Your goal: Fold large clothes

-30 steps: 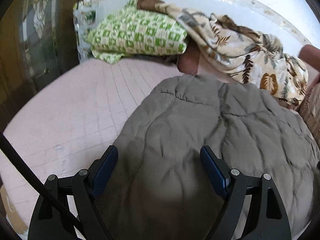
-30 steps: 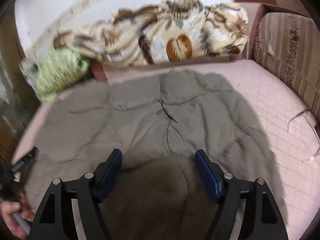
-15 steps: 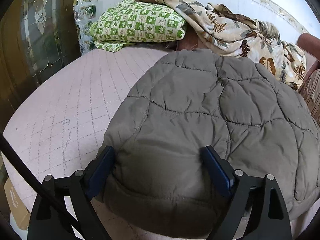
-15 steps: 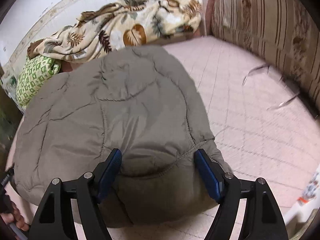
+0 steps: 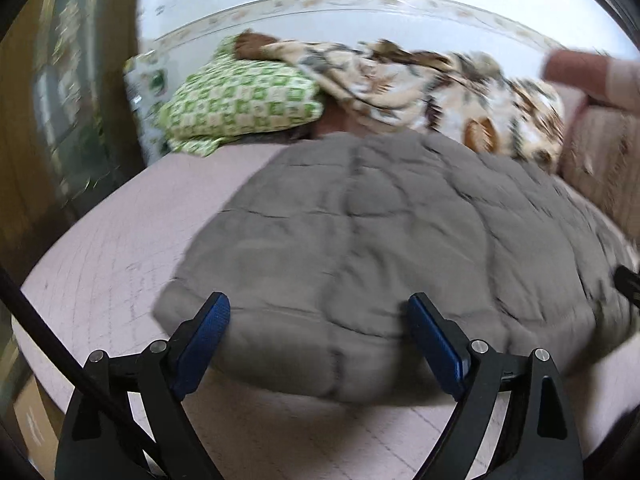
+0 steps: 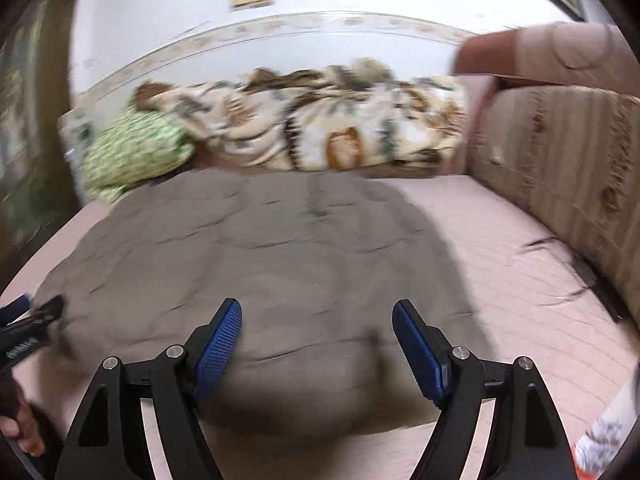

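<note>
I see a bed with a pale pink quilted cover (image 5: 120, 248) against a white wall with a patterned border strip (image 6: 320, 24). A green checked pillow (image 5: 244, 108) and leaf-print blanket (image 6: 340, 128) lie at its far edge; a striped upholstered headboard (image 6: 560, 168) stands right.

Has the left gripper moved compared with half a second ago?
Yes. The left gripper has backed away from the green pillow; the grey jacket now looks smaller and its near edge shows.

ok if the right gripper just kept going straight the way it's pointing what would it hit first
Most likely the grey quilted jacket spread on the pink mattress. The right gripper is open, angled down at the near hem, though blur leaves depth uncertain.
</note>
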The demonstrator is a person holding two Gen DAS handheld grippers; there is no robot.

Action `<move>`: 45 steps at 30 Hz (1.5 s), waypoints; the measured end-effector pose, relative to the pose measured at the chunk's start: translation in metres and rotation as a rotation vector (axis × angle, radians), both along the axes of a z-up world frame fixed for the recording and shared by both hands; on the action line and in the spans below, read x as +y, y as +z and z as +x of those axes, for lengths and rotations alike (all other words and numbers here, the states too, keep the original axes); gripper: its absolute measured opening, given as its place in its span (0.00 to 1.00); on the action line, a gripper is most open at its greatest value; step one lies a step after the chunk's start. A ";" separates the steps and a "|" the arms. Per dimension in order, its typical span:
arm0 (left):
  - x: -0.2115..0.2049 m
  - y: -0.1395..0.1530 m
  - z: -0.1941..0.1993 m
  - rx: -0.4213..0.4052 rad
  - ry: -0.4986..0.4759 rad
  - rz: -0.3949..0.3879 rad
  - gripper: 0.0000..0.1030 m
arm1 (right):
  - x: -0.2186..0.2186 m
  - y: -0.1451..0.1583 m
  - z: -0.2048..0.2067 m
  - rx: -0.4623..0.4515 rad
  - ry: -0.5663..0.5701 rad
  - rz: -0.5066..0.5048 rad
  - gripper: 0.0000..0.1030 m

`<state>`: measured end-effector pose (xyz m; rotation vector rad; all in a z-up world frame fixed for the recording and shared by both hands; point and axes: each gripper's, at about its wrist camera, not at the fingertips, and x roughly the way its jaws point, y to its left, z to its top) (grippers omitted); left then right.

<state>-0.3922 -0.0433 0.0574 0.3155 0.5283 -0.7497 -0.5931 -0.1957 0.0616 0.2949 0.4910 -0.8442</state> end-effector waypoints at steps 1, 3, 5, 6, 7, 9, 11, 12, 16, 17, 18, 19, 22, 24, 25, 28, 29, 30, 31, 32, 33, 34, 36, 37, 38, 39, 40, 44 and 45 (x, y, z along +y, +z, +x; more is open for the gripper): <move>-0.004 -0.003 -0.001 -0.010 -0.004 0.018 0.88 | 0.005 -0.004 0.007 0.020 0.018 0.001 0.80; -0.011 -0.014 0.007 0.033 -0.009 0.052 0.89 | 0.007 -0.018 0.024 0.088 0.045 0.036 0.80; -0.014 -0.021 0.015 0.074 -0.007 0.068 0.91 | 0.002 -0.032 0.036 0.156 0.047 0.071 0.80; -0.015 -0.022 0.015 0.075 -0.006 0.067 0.92 | -0.001 -0.038 0.040 0.180 0.053 0.080 0.81; -0.015 -0.022 0.014 0.069 -0.007 0.067 0.92 | -0.002 -0.040 0.039 0.182 0.057 0.085 0.81; -0.012 -0.018 0.012 0.062 -0.006 0.052 0.92 | -0.004 -0.040 0.036 0.173 0.065 0.091 0.81; -0.007 -0.009 0.009 0.055 -0.005 0.033 0.92 | -0.001 -0.037 0.031 0.148 0.061 0.086 0.81; -0.002 -0.002 0.007 0.048 -0.008 0.026 0.92 | 0.003 -0.033 0.027 0.129 0.059 0.076 0.81; 0.024 0.022 -0.011 -0.001 -0.008 -0.043 0.93 | 0.023 -0.007 0.001 0.025 0.019 -0.007 0.81; 0.031 0.026 -0.015 0.001 -0.016 -0.061 0.94 | 0.029 -0.003 -0.006 0.006 0.007 -0.013 0.81; 0.040 0.030 -0.022 0.001 -0.018 -0.073 0.95 | 0.039 0.000 -0.018 -0.025 -0.013 -0.023 0.81; 0.046 0.032 -0.027 -0.001 -0.021 -0.075 0.95 | 0.048 0.003 -0.024 -0.040 -0.019 -0.032 0.81; 0.065 0.035 -0.047 -0.023 -0.042 -0.069 0.95 | 0.074 0.012 -0.039 -0.059 -0.023 -0.086 0.82; 0.074 0.041 -0.062 -0.064 -0.016 -0.057 0.95 | 0.090 0.020 -0.052 -0.082 -0.029 -0.130 0.83; 0.077 0.043 -0.068 -0.087 -0.004 -0.045 0.95 | 0.095 0.023 -0.056 -0.094 -0.031 -0.144 0.85; 0.083 0.049 -0.087 -0.161 0.005 -0.034 0.95 | 0.115 0.030 -0.072 -0.133 -0.027 -0.179 0.88; 0.083 0.049 -0.090 -0.176 0.003 -0.039 0.95 | 0.120 0.029 -0.073 -0.132 -0.021 -0.189 0.89; 0.080 0.049 -0.092 -0.179 -0.006 -0.033 0.95 | 0.124 0.028 -0.072 -0.120 -0.011 -0.202 0.89; 0.078 0.048 -0.092 -0.167 -0.019 -0.017 0.95 | 0.125 0.026 -0.070 -0.107 -0.002 -0.208 0.89; 0.073 0.047 -0.091 -0.133 -0.053 0.010 0.95 | 0.124 0.023 -0.065 -0.087 0.004 -0.202 0.89; 0.068 0.046 -0.089 -0.105 -0.082 0.047 0.95 | 0.122 0.021 -0.061 -0.076 0.014 -0.184 0.89; 0.063 0.044 -0.086 -0.092 -0.098 0.076 0.95 | 0.121 0.019 -0.059 -0.072 0.027 -0.170 0.89; 0.055 0.039 -0.076 -0.054 -0.097 0.130 0.95 | 0.122 0.015 -0.057 -0.059 0.030 -0.170 0.89; 0.052 0.037 -0.073 -0.038 -0.086 0.141 0.95 | 0.121 0.014 -0.057 -0.059 0.033 -0.166 0.89; 0.050 0.034 -0.067 -0.019 -0.071 0.155 0.95 | 0.120 0.013 -0.056 -0.059 0.039 -0.157 0.89; 0.048 0.031 -0.062 -0.006 -0.061 0.160 0.95 | 0.119 0.011 -0.053 -0.051 0.044 -0.150 0.89; 0.048 0.028 -0.059 0.005 -0.052 0.164 0.95 | 0.118 0.008 -0.052 -0.044 0.045 -0.149 0.89; 0.045 0.017 -0.051 0.019 -0.033 0.197 0.95 | 0.118 0.003 -0.044 -0.019 0.064 -0.144 0.89; 0.045 0.016 -0.051 0.028 -0.041 0.198 0.95 | 0.118 0.002 -0.042 -0.015 0.066 -0.142 0.89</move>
